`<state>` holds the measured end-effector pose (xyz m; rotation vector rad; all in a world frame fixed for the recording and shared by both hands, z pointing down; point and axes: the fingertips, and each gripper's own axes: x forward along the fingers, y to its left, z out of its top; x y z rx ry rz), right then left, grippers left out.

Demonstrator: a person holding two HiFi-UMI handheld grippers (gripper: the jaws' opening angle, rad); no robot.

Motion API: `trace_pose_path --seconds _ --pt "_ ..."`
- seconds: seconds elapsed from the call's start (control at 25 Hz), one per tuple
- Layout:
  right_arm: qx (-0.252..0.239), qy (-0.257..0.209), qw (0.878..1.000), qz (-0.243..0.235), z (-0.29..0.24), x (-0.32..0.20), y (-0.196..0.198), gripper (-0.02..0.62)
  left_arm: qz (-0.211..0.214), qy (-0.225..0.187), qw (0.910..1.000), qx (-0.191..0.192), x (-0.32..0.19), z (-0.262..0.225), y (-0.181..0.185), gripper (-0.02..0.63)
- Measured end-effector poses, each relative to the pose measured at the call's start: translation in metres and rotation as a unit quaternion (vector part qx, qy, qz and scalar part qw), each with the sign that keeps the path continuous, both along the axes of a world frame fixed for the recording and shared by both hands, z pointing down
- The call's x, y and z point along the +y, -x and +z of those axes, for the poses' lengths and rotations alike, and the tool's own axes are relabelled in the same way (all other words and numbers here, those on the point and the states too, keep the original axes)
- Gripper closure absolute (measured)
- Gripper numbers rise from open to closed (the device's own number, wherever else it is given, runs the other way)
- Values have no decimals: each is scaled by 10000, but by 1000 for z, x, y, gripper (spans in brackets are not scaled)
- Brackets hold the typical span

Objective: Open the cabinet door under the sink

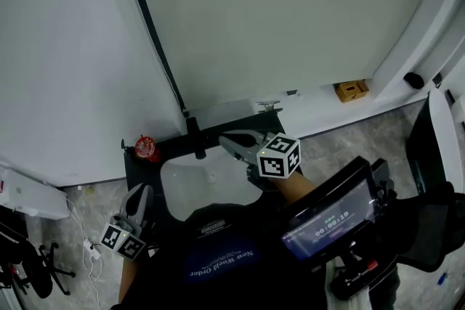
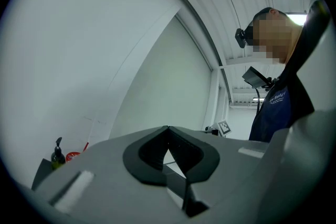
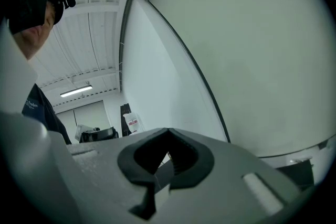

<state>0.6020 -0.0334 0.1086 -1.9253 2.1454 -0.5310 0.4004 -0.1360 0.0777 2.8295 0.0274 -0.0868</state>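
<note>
Far left, on the dark counter, a red bottle stands by the corner, and in the left gripper view a darker pump bottle shows beside it. Just below, at the counter's near left edge, the left tool hangs with its jaws pressed together and nothing between them. Its own view confirms it: the pads meet at the tip, with only pale wall beyond.

Moving across, the white basin sits in the counter with the faucet at its back rim. The right tool hovers over the basin's right side, jaws likewise together and empty. Further right, a small brown box lies against the base of the wall.

And the cabinet door? No view shows it. It should be below the counter front, hidden by the counter and the person's torso. Expect a rigid, hinged panel: light to swing, perhaps with a catch to overcome at first. Its face would likely be smooth and slippery, so a handle or the free edge away from the hinges looks the best hold. Which side that is cannot be told. Both tools must first drop lower and spread.
</note>
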Motion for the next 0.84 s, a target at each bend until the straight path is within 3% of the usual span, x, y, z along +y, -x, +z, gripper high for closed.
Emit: trace_pose_path --seconds 0.84 --pt "216 97 9997 101 -1 0 17 595 282 137 9995 -57 -8 12 1 604"
